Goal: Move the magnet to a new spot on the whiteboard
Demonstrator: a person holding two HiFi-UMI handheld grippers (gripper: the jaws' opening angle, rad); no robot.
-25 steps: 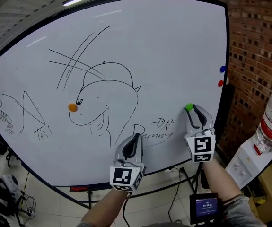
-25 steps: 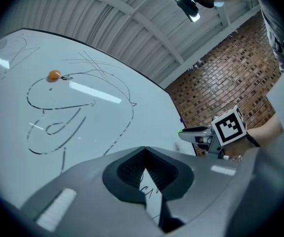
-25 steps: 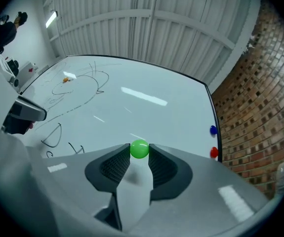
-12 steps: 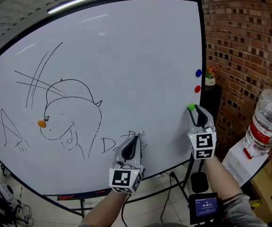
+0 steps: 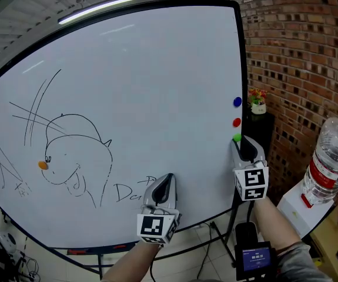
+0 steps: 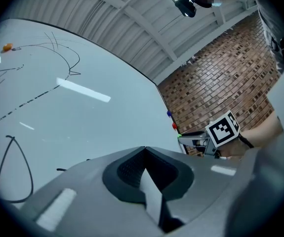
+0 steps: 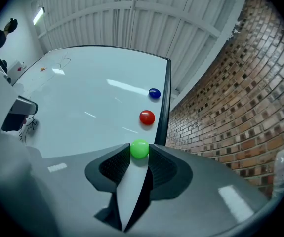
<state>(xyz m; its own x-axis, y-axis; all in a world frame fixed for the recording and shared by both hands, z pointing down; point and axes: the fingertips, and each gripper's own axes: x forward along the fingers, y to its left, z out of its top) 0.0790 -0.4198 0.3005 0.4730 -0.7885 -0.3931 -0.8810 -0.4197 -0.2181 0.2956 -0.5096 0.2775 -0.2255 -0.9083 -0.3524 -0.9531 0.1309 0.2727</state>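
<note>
Jaws of the right gripper (image 7: 140, 154) clamp the small round green magnet (image 5: 237, 138) at their tips, against the glossy whiteboard's (image 5: 157, 87) right edge just below a red magnet (image 7: 147, 117), likely to seat it there. That forearm reaches up. The left gripper (image 6: 144, 152) hangs lower, closed and empty.

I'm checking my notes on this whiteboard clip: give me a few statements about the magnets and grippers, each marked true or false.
1. The right gripper is shut on the green magnet. True.
2. The red magnet sits above the blue magnet. False: the blue one is above the red one.
3. The left gripper holds the orange magnet. False: its jaws are together and empty. The orange magnet sits on the drawing at the left of the whiteboard.
4. The green magnet is near the whiteboard's right edge. True.
</note>
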